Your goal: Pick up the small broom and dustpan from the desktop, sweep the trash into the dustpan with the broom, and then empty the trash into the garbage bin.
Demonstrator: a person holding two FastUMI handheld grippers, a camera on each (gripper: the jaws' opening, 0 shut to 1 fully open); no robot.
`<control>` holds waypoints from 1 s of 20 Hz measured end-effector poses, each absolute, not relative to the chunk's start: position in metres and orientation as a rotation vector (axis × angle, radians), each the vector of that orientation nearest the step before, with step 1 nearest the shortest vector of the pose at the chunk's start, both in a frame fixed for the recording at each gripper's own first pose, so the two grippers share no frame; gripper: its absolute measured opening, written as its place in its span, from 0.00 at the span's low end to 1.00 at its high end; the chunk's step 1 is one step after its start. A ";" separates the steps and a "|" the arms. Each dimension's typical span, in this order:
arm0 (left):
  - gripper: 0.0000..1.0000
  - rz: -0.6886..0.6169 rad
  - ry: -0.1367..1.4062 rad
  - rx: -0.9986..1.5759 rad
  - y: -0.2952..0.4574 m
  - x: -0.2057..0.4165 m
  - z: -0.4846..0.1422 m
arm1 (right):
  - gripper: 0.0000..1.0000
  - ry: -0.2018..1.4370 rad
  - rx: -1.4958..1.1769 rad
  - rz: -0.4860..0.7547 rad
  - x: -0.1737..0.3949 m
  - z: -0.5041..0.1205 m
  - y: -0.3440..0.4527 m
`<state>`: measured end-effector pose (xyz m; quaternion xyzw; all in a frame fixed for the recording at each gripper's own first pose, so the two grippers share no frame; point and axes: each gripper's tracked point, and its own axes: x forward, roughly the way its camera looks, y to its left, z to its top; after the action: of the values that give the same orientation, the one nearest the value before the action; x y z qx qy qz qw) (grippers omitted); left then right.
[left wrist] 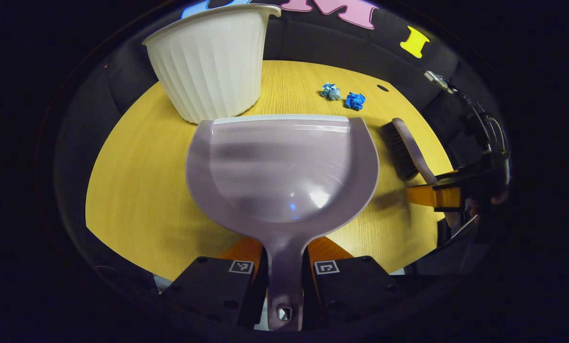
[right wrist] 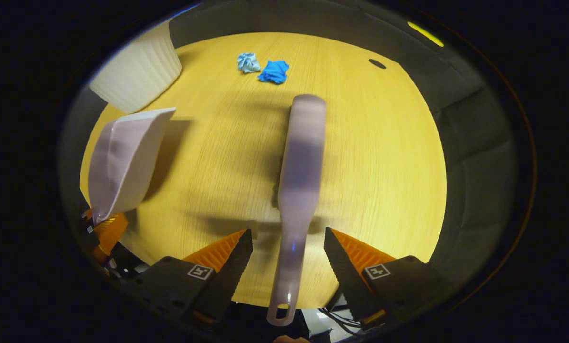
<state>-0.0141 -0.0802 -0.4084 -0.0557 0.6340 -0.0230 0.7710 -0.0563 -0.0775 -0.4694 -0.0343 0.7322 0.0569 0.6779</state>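
So the pickup half is only partly sorted as far as I can tell. The left gripper point(left wrist: 284, 281) is clamping the dustpan point(left wrist: 284, 171) by its handle, both fingers pressing on it, and the pan is sitting in front of it over the desk point(left wrist: 136, 190), mouth edge facing the bin point(left wrist: 213, 57). The right gripper point(right wrist: 288, 252) is hanging spread wide around the broom point(right wrist: 301, 190) handle, with a clear gap on each side, so it isn't gripping yet. The handle is running right down the middle between its fingers, bristles mostly hidden under the back in the right gripper view, though in the left gripper view they're showing dark on the side facing the pan. The broom is a bit blurry, so I can't tell if it's resting on the desk or not. Nothing is swept yet: the two crumpled paper bits, a pale blue wad point(right wrist: 248, 62) and a darker blue wad point(right wrist: 274, 71), are lying touching on the far side of the desk, well apart from pan and broom. The pan is looking empty. The bin is standing at the far left, and I can't see inside it. Still left by my reckoning: closing on the broom, sweeping, dumping.
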 end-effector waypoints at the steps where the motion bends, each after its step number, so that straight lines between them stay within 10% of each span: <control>1: 0.31 -0.066 1.383 -0.145 -0.086 -0.018 -0.411 | 0.93 1.674 -0.028 0.112 -0.058 -0.472 -0.071; 3: 0.30 -0.086 1.389 -0.164 -0.092 -0.033 -0.406 | 0.99 1.714 0.023 0.065 -0.055 -0.476 -0.071; 6: 0.29 -0.098 1.391 -0.164 -0.093 -0.043 -0.405 | 0.75 1.693 0.020 0.022 -0.040 -0.486 -0.080; 7: 0.30 -0.095 1.397 -0.174 -0.094 -0.043 -0.404 | 0.81 1.694 0.024 0.021 -0.038 -0.487 -0.081; 10: 0.30 -0.092 1.409 -0.219 -0.097 -0.044 -0.405 | 0.41 1.727 0.074 0.019 -0.037 -0.488 -0.075; 12: 0.30 -0.084 1.412 -0.218 -0.095 -0.041 -0.403 | 0.34 1.738 0.073 0.034 -0.036 -0.489 -0.076; 20: 0.30 -0.065 1.489 -0.161 -0.090 -0.016 -0.402 | 0.30 1.698 -0.047 0.112 0.034 -0.505 -0.116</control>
<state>-0.0158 -0.0900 -0.4024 -0.0730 0.6769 -0.0296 0.7319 0.0338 -0.1165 -0.5047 -0.0208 0.7502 0.0496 0.6590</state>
